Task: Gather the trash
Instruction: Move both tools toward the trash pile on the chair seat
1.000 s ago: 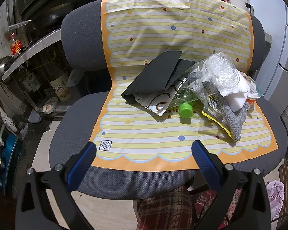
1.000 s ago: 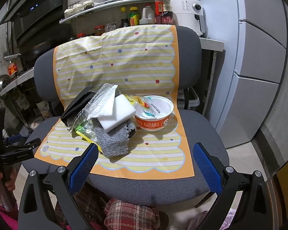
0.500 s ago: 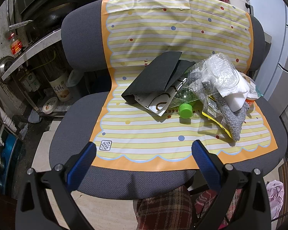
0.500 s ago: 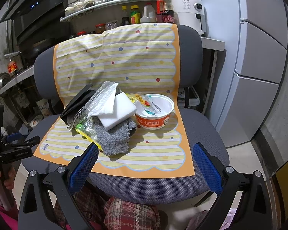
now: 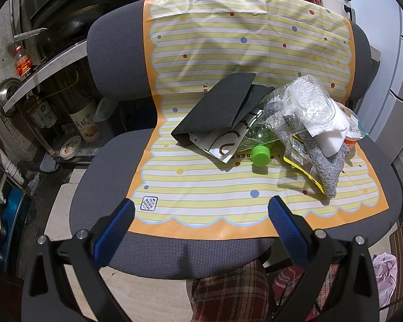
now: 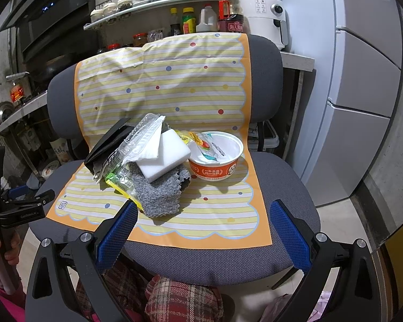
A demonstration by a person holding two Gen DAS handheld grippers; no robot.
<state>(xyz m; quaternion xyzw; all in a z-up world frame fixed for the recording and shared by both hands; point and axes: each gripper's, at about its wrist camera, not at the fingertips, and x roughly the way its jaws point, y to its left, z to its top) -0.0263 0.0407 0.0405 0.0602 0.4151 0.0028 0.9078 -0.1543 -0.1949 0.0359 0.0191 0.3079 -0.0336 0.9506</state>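
A pile of trash lies on a grey chair's striped yellow mat (image 5: pixel 201 187). It holds a black folded bag (image 5: pixel 217 107), a clear plastic bottle with a green cap (image 5: pixel 260 155), crinkled clear plastic (image 5: pixel 303 102), a white sponge block (image 6: pixel 164 155), a grey cloth (image 6: pixel 158 193) and an orange noodle cup (image 6: pixel 215 161) with wrappers inside. My left gripper (image 5: pixel 201 214) is open at the mat's front edge, short of the pile. My right gripper (image 6: pixel 201 217) is open too, in front of the grey cloth and the cup.
The chair's backrest (image 6: pixel 263 80) rises behind the pile. A kitchen shelf with bottles (image 6: pixel 190 21) and a white appliance (image 6: pixel 266 16) stand behind it, and a fridge (image 6: pixel 362 94) is at the right. Pots and jars (image 5: pixel 80 126) crowd the floor at left. Plaid-clad legs (image 6: pixel 174 300) are below.
The right wrist view has moved slightly nearer the chair and a little up. The left wrist view is almost the same. Both grippers stay open and nothing on the chair has moved.
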